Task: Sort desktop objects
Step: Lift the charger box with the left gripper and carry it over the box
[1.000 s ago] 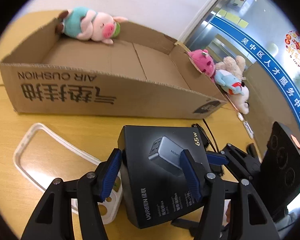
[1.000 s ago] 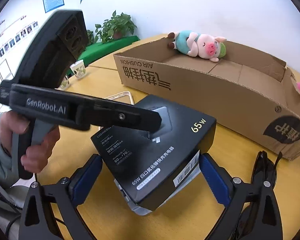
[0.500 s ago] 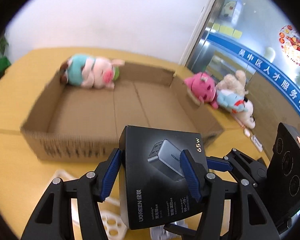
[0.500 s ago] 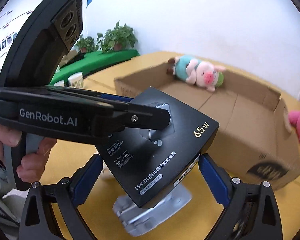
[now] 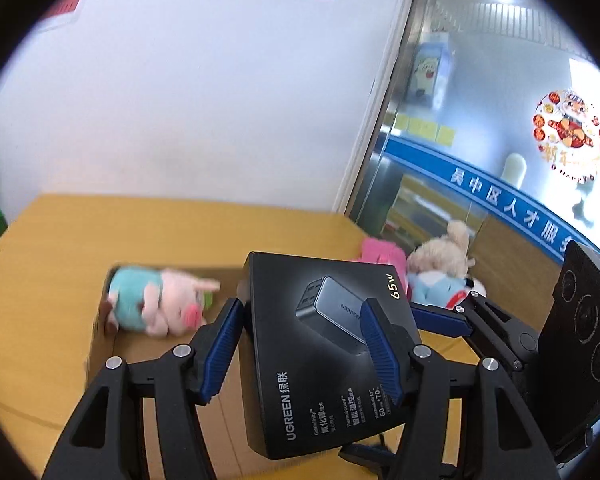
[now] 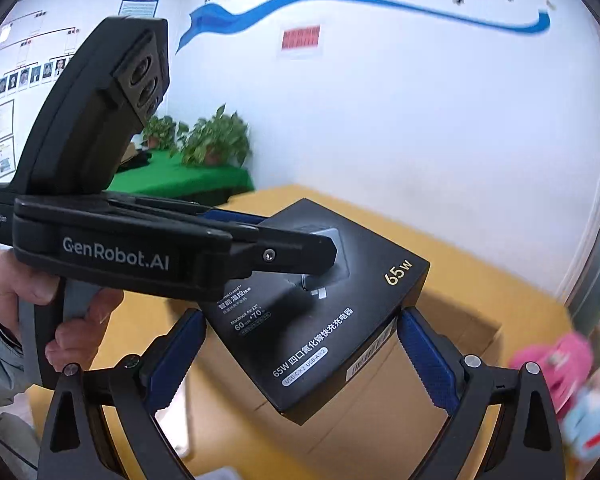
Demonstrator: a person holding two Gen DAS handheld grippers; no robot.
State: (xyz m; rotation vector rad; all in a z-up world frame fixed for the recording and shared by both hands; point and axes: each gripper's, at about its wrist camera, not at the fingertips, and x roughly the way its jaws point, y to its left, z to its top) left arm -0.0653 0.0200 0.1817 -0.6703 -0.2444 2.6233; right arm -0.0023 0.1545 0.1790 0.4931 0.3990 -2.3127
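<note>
A black UGREEN charger box [image 5: 324,360] hangs in the air above the open cardboard box [image 5: 100,340], tilted. My left gripper [image 5: 302,344] is shut on it, one blue pad under its left edge and the other on its top face. In the right wrist view the same charger box [image 6: 320,320] sits between the blue pads of my right gripper [image 6: 302,356], both pads touching its sides. One of the left gripper's fingers [image 6: 292,256] lies across the top of the box. A person's hand [image 6: 76,332] holds the left gripper's handle.
A pig plush in a teal shirt [image 5: 156,304] lies in the cardboard box's far corner. Pink [image 5: 380,252], beige [image 5: 444,252] and blue [image 5: 436,288] plush toys sit beyond its right end. The yellow table [image 5: 60,240] runs to the white wall. Potted plants [image 6: 216,140] stand at far left.
Both grippers have risen together with the charger box, from just above the table to over the cardboard box. The white tray and the sunglasses have dropped out of view.
</note>
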